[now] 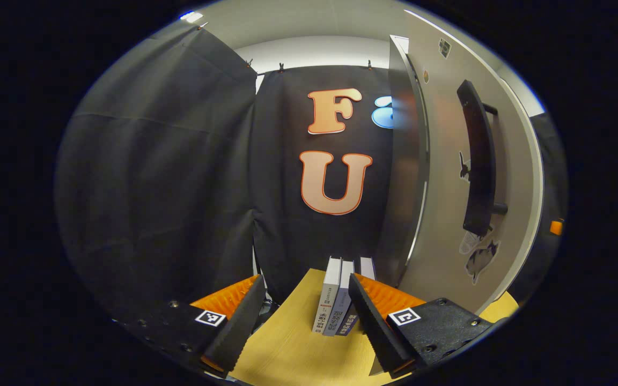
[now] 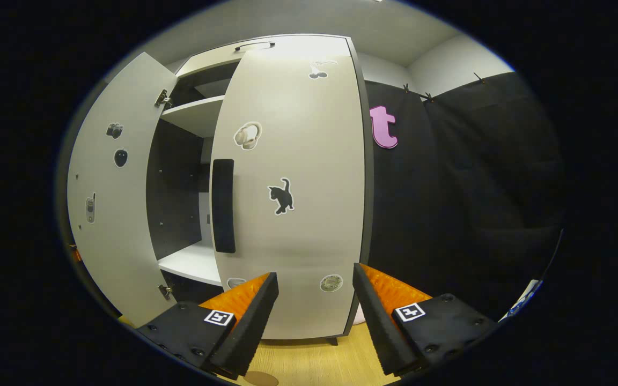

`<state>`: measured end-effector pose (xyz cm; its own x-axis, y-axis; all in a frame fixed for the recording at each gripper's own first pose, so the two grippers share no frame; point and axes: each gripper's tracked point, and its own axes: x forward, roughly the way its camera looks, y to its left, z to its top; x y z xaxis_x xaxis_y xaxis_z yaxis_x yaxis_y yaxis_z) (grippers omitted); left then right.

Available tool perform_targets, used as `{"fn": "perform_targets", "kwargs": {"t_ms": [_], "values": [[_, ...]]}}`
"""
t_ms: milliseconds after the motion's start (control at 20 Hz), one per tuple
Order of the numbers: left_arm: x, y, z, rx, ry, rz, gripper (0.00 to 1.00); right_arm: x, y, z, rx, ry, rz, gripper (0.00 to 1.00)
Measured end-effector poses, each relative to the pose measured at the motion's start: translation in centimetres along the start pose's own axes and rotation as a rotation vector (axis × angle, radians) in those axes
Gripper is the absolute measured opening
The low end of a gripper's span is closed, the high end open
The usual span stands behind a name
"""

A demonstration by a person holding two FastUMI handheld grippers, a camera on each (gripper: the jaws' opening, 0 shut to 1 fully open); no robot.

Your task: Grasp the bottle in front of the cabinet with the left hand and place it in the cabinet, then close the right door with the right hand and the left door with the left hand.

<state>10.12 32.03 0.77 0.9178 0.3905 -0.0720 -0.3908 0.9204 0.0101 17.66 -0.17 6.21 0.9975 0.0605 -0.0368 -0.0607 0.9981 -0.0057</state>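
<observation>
My right gripper (image 2: 311, 316) faces the right door (image 2: 293, 187), fingers apart and empty, the door just ahead and nearly closed. My left gripper (image 1: 303, 321), fingers also apart, has the left door (image 1: 448, 177) swung open on its right, so it's nearer (books (image 1: 338, 305) on the table (image 1: 287, 343)). I can't see the bottle.

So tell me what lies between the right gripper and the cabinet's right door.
Nothing: in the right gripper view, the open right gripper faces the right door across bare wooden tabletop.
</observation>
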Motion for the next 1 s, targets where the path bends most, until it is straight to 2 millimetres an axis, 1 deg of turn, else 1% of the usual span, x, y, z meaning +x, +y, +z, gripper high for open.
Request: {"fn": "perform_targets", "kwargs": {"t_ms": [150,250,350,550,650,850,1000], "values": [[1.0,-2.1,-0.8,-0.022,0.011,-0.054,0.95,-1.0,-0.5,0.6,-0.007,0.002,-0.014,0.93],[0.8,-2.8,-1.0,-0.018,0.024,-0.081,0.95,-1.4,-0.6,0.9,-0.005,-0.003,-0.017,0.93],[1.0,-4.0,-1.7,-0.005,0.037,-0.104,0.95,-1.8,-1.0,1.3,-0.01,-0.015,-0.026,0.93],[0.6,-5.7,-1.7,-0.014,0.037,-0.151,0.95,-2.5,-1.3,1.4,-0.007,-0.018,-0.029,0.94],[0.7,-5.8,-1.8,-0.022,0.04,-0.152,0.95,-2.8,-1.3,1.6,-0.009,-0.026,-0.029,0.93],[0.0,-5.7,-2.0,-0.032,0.05,-0.148,0.95,-3.4,-1.6,2.2,-0.008,-0.039,-0.038,0.93],[-0.3,-6.1,-1.5,0.021,0.038,-0.15,0.95,-3.8,-1.7,2.8,-0.017,-0.053,-0.038,0.93]]}}
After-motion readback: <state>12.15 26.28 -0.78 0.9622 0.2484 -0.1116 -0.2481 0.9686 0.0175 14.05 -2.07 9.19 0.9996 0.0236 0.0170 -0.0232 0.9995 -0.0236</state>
